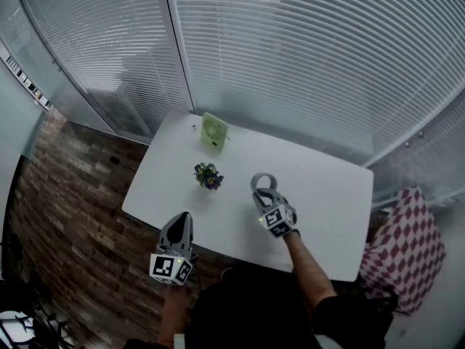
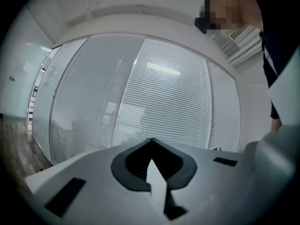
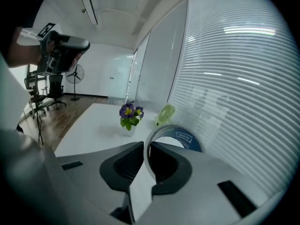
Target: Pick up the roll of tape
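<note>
place: office | cues: glass walls with blinds (image 1: 290, 49); swivel chairs (image 3: 55, 89); standing fan (image 3: 75, 76); white table (image 1: 327, 202)

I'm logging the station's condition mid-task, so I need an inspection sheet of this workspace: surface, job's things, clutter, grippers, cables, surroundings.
Surface: white table, plain top, no marks seen.
Job's things: roll of tape, upright, its band pinched in the right gripper, apparently clear of the table.
Clutter: pot of purple flowers mid-table; pale green object at the far edge.
Grippers: right gripper shut on the roll; left gripper jaws together, empty, by the near edge.
Cables: nothing seen.
Surroundings: slatted blinds behind, wood floor at left, pink checked seat at right.
</note>
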{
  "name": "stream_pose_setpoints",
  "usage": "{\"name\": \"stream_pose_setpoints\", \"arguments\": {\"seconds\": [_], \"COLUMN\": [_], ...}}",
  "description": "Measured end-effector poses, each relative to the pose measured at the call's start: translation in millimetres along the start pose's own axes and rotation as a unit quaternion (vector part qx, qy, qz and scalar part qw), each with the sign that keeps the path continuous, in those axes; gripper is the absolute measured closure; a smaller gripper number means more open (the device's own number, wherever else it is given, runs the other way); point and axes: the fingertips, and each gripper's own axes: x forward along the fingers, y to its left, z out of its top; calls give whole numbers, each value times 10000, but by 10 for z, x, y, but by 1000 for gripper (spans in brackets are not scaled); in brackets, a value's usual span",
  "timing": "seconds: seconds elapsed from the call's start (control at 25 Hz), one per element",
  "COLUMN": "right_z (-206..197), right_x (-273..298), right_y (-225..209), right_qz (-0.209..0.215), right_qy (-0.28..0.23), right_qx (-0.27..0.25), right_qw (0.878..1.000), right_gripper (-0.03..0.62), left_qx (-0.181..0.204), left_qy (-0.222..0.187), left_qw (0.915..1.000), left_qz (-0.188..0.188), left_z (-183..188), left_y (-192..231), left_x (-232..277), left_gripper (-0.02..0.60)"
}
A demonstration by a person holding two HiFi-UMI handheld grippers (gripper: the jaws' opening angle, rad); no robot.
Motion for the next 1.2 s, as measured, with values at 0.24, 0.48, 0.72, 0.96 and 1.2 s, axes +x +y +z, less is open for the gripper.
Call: {"name": "stream_pose_setpoints", "arguments": {"seconds": [0.24, 0.48, 0.72, 0.96, 1.2], "right_z": [377, 518, 711, 786, 946], "right_x": [-364, -650, -987, -1234, -1345], "right_y": [-39, -93, -60, 95, 109], "right_qz": [-194, -245, -106, -53, -59], "right_qy": [-647, -1096, -1935, -2388, -2685], "right_qx": [346, 690, 1127, 1303, 1728], "right_qw": [9971, 9913, 9746, 9623, 9476], "right_gripper": [548, 548, 548, 548, 549], "left_qx": [-153, 122, 142, 164, -20], "left_qy": [-112, 2, 39, -10, -1], "left_qw": [9998, 9998, 9997, 9996, 9997], "left_qz": [-77, -173, -172, -217, -249], "left_z": [23, -43, -92, -51, -106], "left_y": [-2, -36, 16, 41, 107], "left_x": [18, 48, 42, 36, 9], "left_gripper": [576, 575, 575, 575, 575]}}
